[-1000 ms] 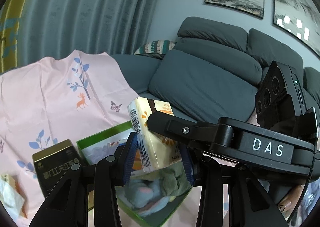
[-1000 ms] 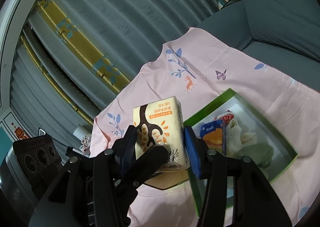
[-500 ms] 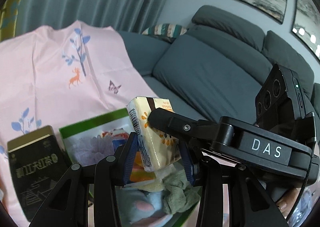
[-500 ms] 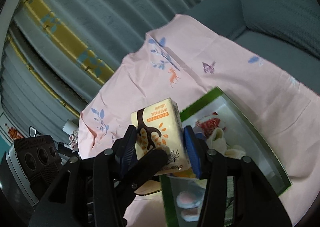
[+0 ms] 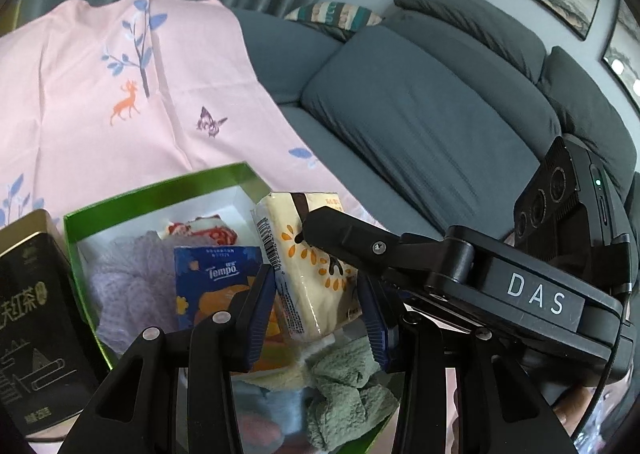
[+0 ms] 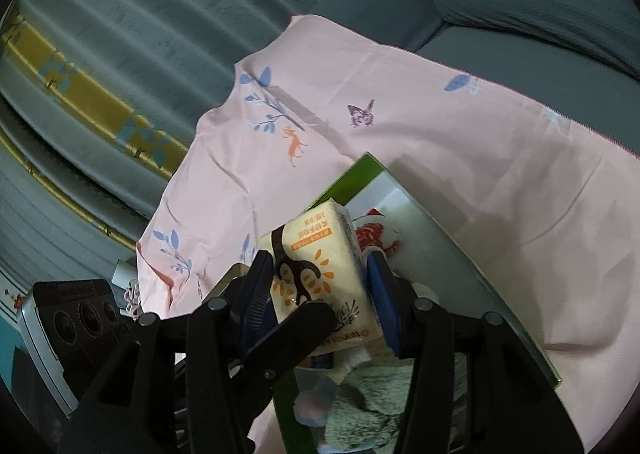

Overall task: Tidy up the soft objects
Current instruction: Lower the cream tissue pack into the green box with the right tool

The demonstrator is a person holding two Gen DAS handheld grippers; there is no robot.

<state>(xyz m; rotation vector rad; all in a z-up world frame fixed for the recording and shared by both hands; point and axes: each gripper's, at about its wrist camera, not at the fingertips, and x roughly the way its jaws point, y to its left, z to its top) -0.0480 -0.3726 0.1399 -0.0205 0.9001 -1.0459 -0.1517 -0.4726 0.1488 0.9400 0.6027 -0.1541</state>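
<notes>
Both grippers clamp one cream-yellow plastic-wrapped tissue pack (image 5: 310,262) printed with orange leaves: the left gripper (image 5: 320,310) pinches its short ends, the right gripper (image 6: 320,294) its broad faces, each partly closed. The pack hangs over the green-rimmed white cardboard box (image 5: 160,189), toward its 3 o'clock side, above a blue Tempo tissue packet (image 5: 218,282) and a grey-green fluffy towel (image 5: 344,386). A black tea tin (image 5: 32,318) stands at the box's 9 o'clock on the pink printed cloth (image 5: 100,93).

A pink cloth (image 5: 84,101) with printed deer, leaves and a butterfly covers the tabletop. On it, just below the left gripper (image 5: 320,318), lies an open green box (image 5: 160,189). A dark tea tin (image 5: 32,318) stands just left of the box.
</notes>
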